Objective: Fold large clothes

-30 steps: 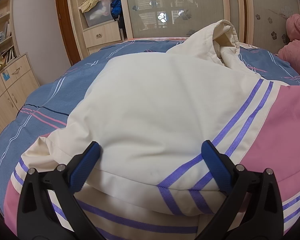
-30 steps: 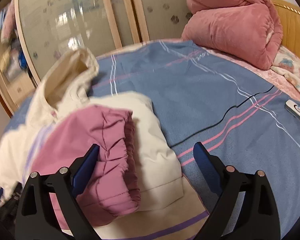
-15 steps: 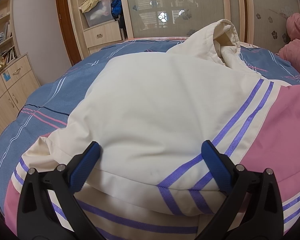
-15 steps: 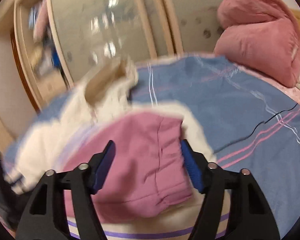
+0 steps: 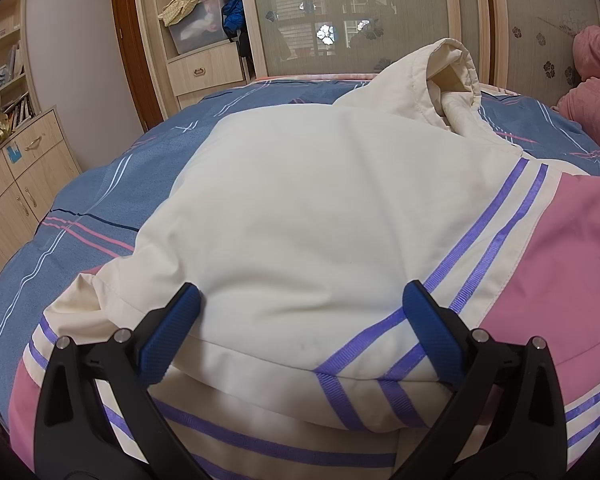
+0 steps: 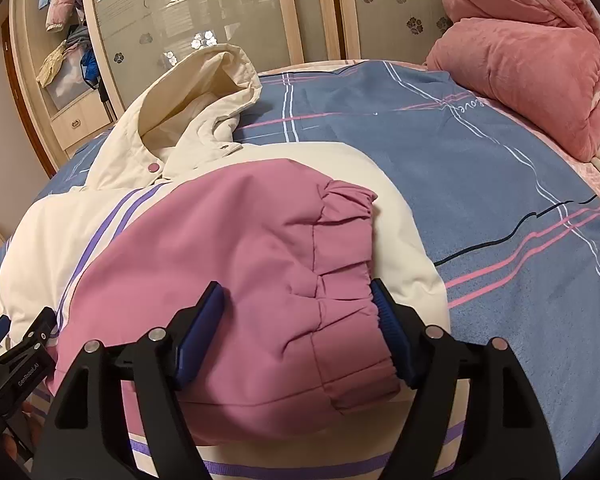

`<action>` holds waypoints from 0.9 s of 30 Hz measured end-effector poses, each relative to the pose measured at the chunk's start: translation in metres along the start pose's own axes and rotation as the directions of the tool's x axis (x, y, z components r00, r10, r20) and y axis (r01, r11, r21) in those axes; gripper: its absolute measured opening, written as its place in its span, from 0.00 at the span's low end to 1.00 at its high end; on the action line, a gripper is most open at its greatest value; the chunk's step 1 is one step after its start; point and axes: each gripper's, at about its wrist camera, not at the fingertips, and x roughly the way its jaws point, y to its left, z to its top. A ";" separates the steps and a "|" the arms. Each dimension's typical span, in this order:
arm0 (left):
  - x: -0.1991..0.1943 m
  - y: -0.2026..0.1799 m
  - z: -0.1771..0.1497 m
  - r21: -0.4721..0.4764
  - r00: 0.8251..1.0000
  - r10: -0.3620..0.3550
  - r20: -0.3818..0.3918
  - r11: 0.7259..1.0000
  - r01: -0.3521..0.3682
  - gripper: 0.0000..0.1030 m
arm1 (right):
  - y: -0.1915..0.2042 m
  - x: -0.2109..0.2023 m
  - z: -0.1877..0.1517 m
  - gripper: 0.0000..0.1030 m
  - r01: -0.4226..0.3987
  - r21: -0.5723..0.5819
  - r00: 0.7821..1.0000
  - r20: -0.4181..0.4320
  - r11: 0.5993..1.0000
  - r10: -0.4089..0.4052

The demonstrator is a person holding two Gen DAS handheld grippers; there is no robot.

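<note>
A cream padded jacket [image 5: 320,200] with purple stripes and pink panels lies on the bed, its hood [image 5: 448,76] standing up at the far end. My left gripper [image 5: 300,320] rests open at the jacket's near folded edge, a cream fold bulging between its blue pads. In the right wrist view the pink sleeve [image 6: 240,260] is folded across the jacket's body, gathered cuff [image 6: 344,280] to the right. My right gripper [image 6: 300,328] straddles that sleeve near the cuff. Its jaws are opening, the sleeve lies between them, and the pads do not clamp it.
The blue striped bedsheet [image 6: 460,168] spreads to the right of the jacket. A rolled pink quilt [image 6: 532,64] sits at the far right. Wardrobe doors [image 5: 360,20] and wooden drawers [image 5: 16,184] stand beyond the bed. The left tool's black frame [image 6: 24,356] shows at the lower left.
My right gripper swung left and down until the pink sleeve lay between its jaws, which narrowed around it. The left gripper and the jacket's body stayed still.
</note>
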 end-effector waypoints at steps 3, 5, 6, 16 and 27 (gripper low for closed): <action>0.000 0.000 0.000 0.000 1.000 0.000 0.000 1.000 0.000 0.98 | 0.001 0.001 -0.001 0.75 0.000 -0.005 1.000 -0.001 1.000 0.000; 0.000 0.000 0.000 0.000 1.000 0.000 0.000 1.000 0.000 0.98 | 0.001 0.001 -0.001 0.76 0.001 -0.008 1.000 -0.001 1.000 -0.001; 0.000 0.000 0.000 0.000 1.000 -0.001 0.000 1.000 0.001 0.98 | 0.001 0.000 -0.002 0.76 0.001 -0.007 1.000 0.001 1.000 -0.001; 0.000 0.000 0.000 -0.001 1.000 -0.001 0.001 1.000 0.001 0.98 | -0.025 -0.034 0.006 0.76 0.039 0.134 0.982 0.180 0.990 -0.063; 0.000 0.001 -0.001 -0.001 1.000 -0.001 0.002 1.000 0.001 0.98 | -0.013 -0.026 0.002 0.76 0.041 0.098 0.987 0.153 0.994 -0.055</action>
